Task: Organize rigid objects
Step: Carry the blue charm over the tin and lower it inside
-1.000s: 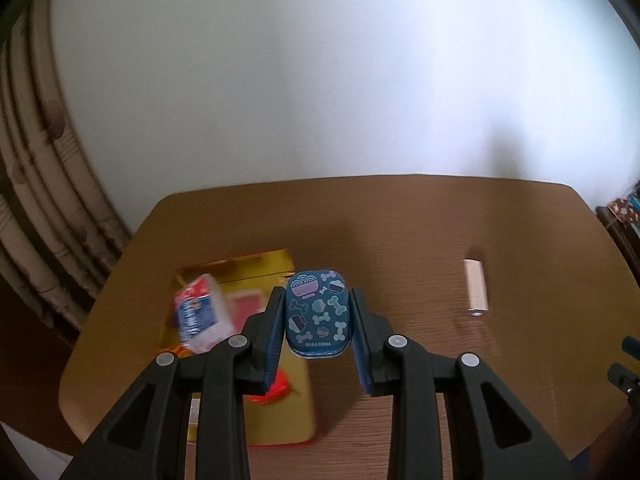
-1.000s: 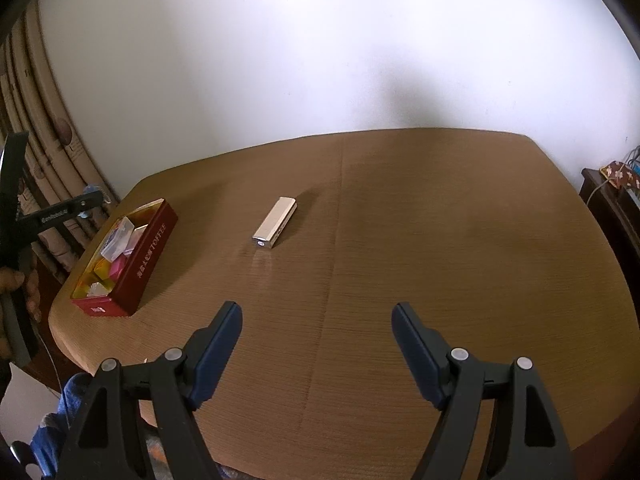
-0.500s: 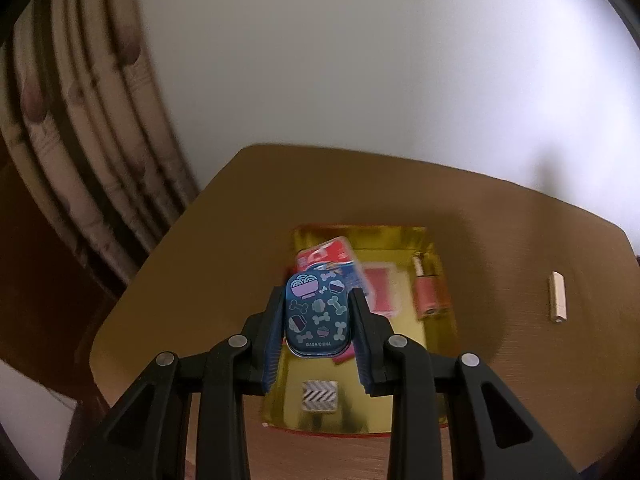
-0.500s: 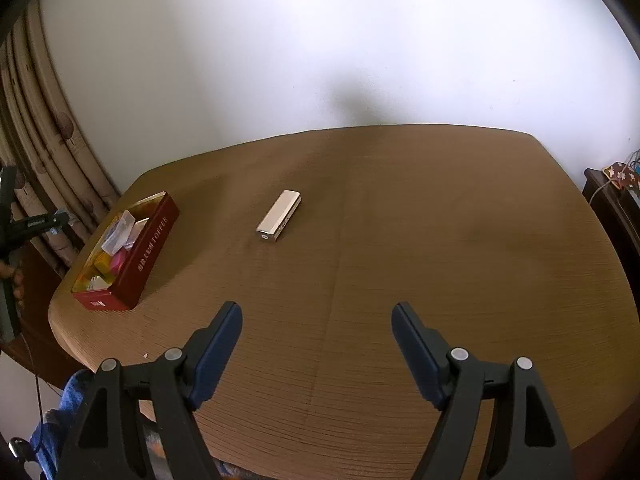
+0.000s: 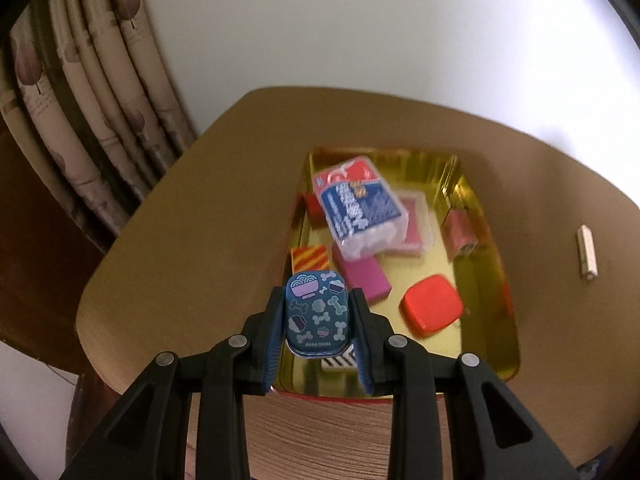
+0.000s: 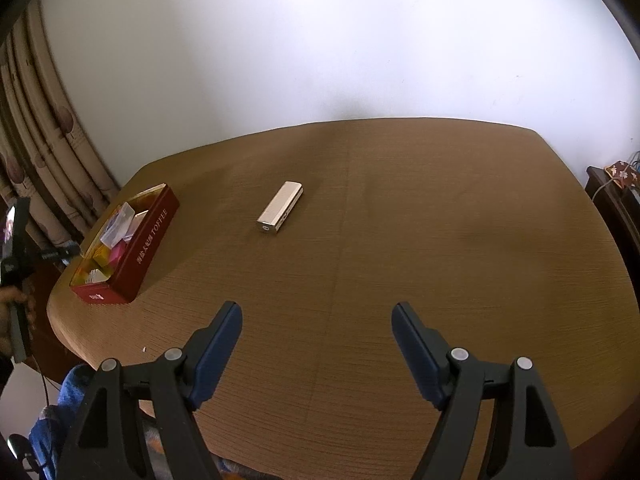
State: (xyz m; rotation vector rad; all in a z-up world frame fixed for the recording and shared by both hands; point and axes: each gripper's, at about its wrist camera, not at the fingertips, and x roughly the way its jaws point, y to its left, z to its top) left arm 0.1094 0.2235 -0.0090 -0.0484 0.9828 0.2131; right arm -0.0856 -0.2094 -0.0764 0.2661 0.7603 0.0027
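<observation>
Left wrist view: the left gripper (image 5: pixel 319 322) clamps a blue tin (image 5: pixel 317 314) above the box (image 5: pixel 498 312); the right gripper (image 6: pixel 317 340) is empty, jaws apart, over the counter (image 6: pixel 440 240).

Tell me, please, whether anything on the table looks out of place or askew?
Yes: the gold metal bar lies alone on the table, outside the toffee tin. Inside, the tissue pack sits tilted across other items.

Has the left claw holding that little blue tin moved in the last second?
Yes. The left claw carried the blue tin from beside the gold-lined box to above its near end.
</observation>
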